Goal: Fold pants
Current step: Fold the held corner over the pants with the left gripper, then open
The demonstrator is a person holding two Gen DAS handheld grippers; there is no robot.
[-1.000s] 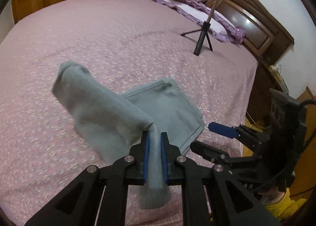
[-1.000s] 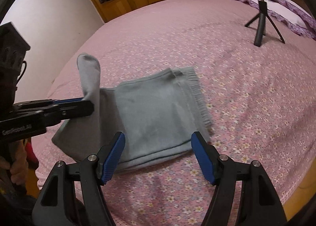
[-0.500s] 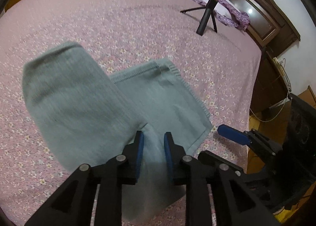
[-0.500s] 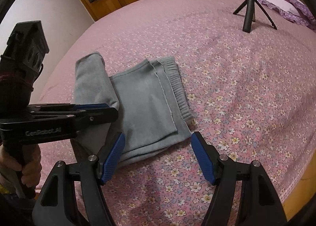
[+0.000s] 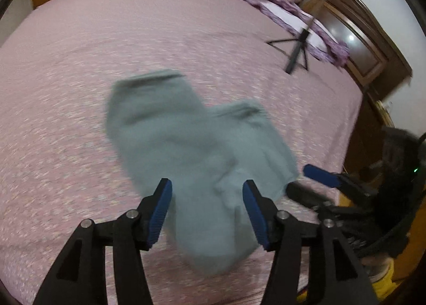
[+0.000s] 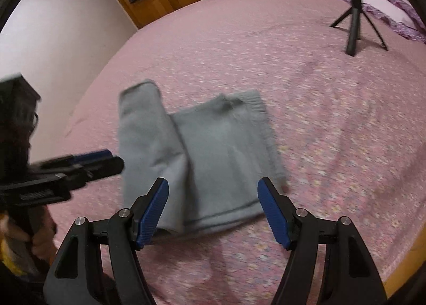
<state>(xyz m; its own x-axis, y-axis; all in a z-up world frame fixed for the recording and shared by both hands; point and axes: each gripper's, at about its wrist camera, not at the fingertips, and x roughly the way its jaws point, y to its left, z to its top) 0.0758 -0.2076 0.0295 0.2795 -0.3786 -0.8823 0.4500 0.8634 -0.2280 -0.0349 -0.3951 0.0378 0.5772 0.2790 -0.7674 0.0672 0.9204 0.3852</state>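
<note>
— Left gripper (image 5: 206, 205) has just sprung wide open, dropping the pants (image 6: 197, 161) near the bed's (image 6: 332, 118) front edge.

— Right gripper (image 6: 213, 211) gapes empty too; this fold looks finished.

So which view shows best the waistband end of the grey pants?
The right wrist view: the grey pants lie flatter there, with the ribbed waistband visible. The left wrist view shows them more blurred, edges smeared.
</note>
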